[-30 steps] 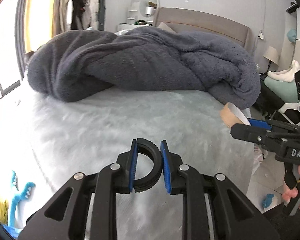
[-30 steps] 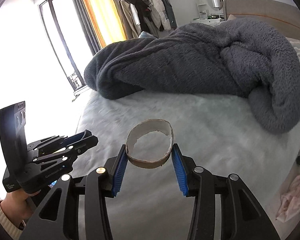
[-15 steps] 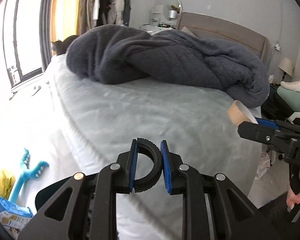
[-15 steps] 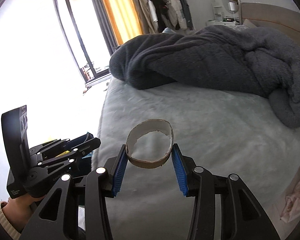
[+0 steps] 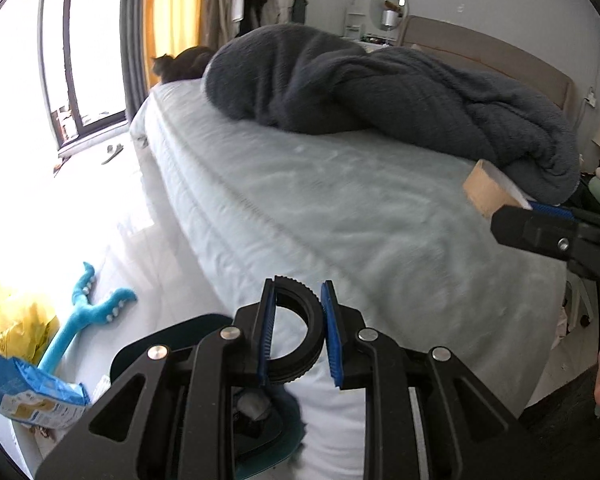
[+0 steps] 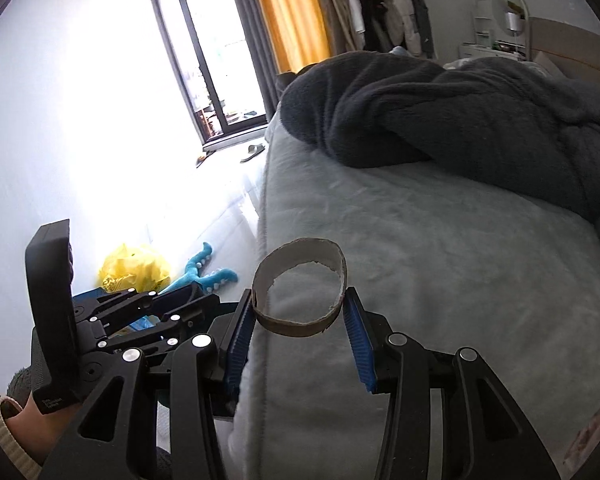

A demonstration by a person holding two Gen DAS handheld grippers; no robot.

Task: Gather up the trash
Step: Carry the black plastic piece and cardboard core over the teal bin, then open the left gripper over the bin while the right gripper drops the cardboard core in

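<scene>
My left gripper [image 5: 298, 332] is shut on a black ribbed plastic ring [image 5: 300, 334] and holds it above the bed's left corner, over a dark teal bin [image 5: 140, 354] on the floor. My right gripper [image 6: 300, 328] is shut on a brown cardboard tape ring [image 6: 300, 286] and holds it above the bed's edge. The cardboard ring also shows in the left wrist view [image 5: 486, 192], at the right. The left gripper shows in the right wrist view [image 6: 160, 304], lower left of the right one.
A pale grey bed [image 5: 340, 208] carries a heaped dark grey blanket [image 5: 380, 92]. On the floor left lie a yellow bag [image 5: 16, 326], a blue plush toy [image 5: 88, 312] and a blue packet [image 5: 32, 396]. A dark cat [image 5: 180, 66] sits by the window.
Both grippers have swung left, from over the bed toward its left edge and the floor. The bin, toy and yellow bag have come into view. Each gripper still holds its ring.
</scene>
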